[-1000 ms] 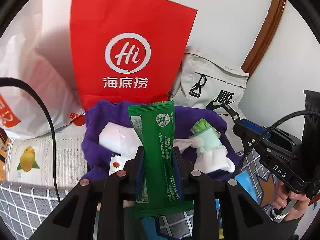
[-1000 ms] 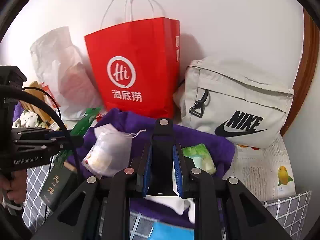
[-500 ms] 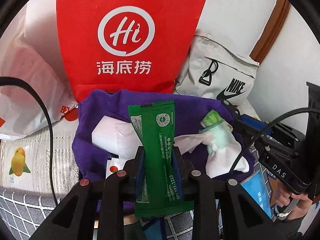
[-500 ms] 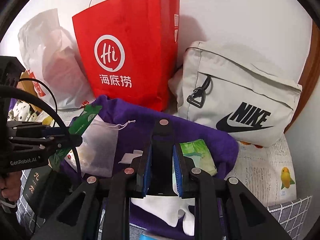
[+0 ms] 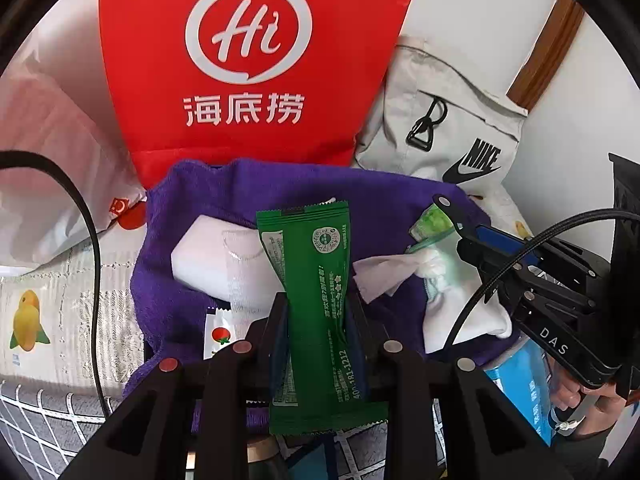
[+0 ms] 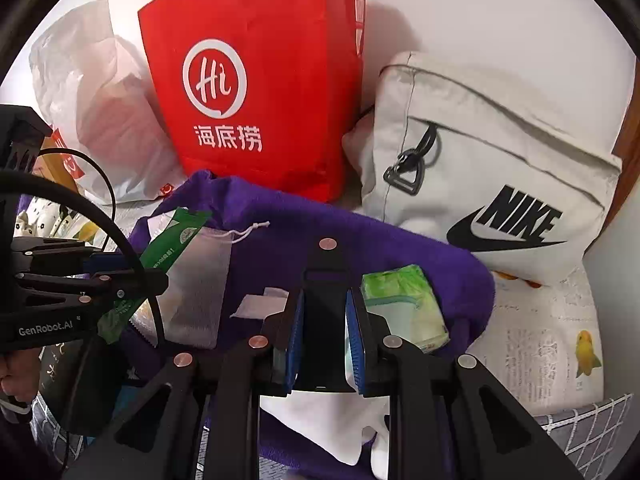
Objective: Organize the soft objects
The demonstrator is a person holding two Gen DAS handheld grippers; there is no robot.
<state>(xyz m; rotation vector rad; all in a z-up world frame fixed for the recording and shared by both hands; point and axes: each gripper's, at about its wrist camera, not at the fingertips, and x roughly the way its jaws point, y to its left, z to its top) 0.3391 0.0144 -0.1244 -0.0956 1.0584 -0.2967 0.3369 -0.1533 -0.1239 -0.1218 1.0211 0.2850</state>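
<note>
My left gripper (image 5: 316,312) is shut on a green sachet (image 5: 308,264) that stands upright between the pads, above a purple towel (image 5: 248,192). On the towel lie a white mesh pouch (image 5: 216,260), a tomato sachet (image 5: 218,332), a crumpled tissue (image 5: 384,272), a green tissue pack (image 5: 432,224) and a white cloth (image 5: 468,320). My right gripper (image 6: 324,312) is shut on a flat black piece with a metal stud (image 6: 326,280), over the towel (image 6: 400,248) beside the tissue pack (image 6: 404,304). The left gripper (image 6: 120,268) shows at the left edge there, with the sachet (image 6: 172,244).
A red paper bag (image 5: 248,60), a grey Nike bag (image 6: 500,152) and a white plastic bag (image 6: 92,100) stand against the wall behind the towel. A blue pack (image 5: 520,380) lies at the near right. A black cable (image 5: 92,240) crosses the left side.
Both grippers have come down and closer to the purple towel; the bags behind now fill more of each view. Both grips look unchanged.
</note>
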